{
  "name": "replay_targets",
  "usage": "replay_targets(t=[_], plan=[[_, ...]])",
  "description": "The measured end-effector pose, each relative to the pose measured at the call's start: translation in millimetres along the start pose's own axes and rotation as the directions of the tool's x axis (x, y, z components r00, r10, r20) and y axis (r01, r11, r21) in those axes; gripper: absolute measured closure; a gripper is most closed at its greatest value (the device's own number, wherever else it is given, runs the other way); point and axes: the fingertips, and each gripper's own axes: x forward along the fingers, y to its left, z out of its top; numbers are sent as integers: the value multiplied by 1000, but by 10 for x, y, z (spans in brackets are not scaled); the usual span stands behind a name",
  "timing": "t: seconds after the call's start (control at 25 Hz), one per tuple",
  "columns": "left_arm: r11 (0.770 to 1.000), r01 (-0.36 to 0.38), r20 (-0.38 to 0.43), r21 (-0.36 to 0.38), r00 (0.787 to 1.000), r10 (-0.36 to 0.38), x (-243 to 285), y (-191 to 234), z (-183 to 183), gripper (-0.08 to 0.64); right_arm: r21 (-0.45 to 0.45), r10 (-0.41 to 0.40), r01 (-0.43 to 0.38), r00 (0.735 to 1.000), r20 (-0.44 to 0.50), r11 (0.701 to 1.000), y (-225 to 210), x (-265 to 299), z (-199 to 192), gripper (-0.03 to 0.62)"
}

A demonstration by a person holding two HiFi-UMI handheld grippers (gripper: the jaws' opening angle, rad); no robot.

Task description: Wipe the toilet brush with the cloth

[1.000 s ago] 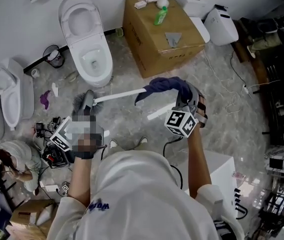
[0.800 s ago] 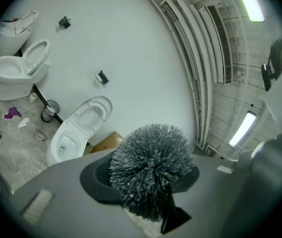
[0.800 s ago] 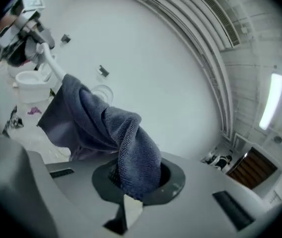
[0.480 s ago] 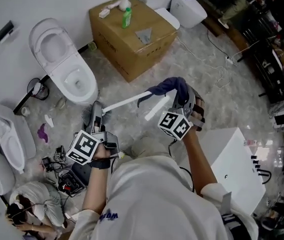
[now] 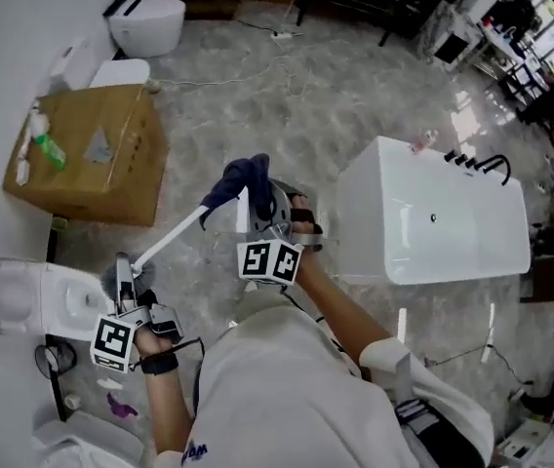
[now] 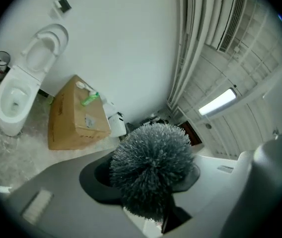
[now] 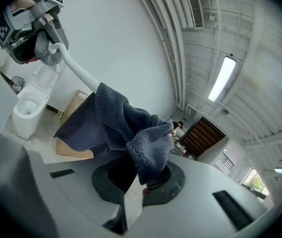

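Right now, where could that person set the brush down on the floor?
The marble floor between the cardboard box and the white tub looks bare and wide. Around the toilet at lower left it is crowded, with small clutter lying about.

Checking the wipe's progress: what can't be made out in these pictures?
Head view: the cloth covers the handle's end; the green bottle's label is too small.
Right gripper view: the cloth's folds hide that same end.
Left gripper view: the brush head blocks the handle and cloth.
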Motion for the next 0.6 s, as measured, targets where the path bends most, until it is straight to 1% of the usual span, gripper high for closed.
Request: replay_targets(t=[0.08, 0.12, 0.2, 0.28, 0.4, 0.44, 0.52, 0.56, 0.6], plan=[[996, 64, -82, 55, 995, -60, 434, -323, -268, 360, 46, -57, 60, 997, -58, 997, -406, -79, -383, 577], [993, 98, -125, 71, 988, -89, 644, -486, -418, 360, 64, -90, 96, 992, -88, 993, -601, -129, -565, 577], [981, 181, -207, 76, 965, -162, 1041, -825, -745, 362, 98, -159, 175, 976, -152, 980, -949, -245, -894, 577], [964, 252, -283, 84, 934, -219, 1342, -1108, -1086, 364, 114, -224, 252, 951, -214, 961, -1196, -363, -1192, 577], [940, 327, -373, 98, 888, -270, 1659, -1426, -1554, 365, 137, -297, 348, 908, -294, 928, -1403, -496, -1524, 577], [931, 351, -409, 97, 867, -284, 1737, -1533, -1730, 365, 147, -309, 370, 894, -325, 917, -1445, -566, -1614, 577], [912, 401, -488, 88, 816, -311, 1851, -1752, -2089, 365, 151, -318, 399, 867, -383, 905, -1496, -729, -1774, 577], [902, 422, -517, 85, 793, -323, 1895, -1850, -2228, 365, 148, -319, 404, 859, -401, 903, -1516, -785, -1829, 577], [894, 441, -536, 82, 776, -333, 1934, -1927, -2330, 365, 144, -319, 406, 855, -410, 903, -1538, -816, -1868, 577]])
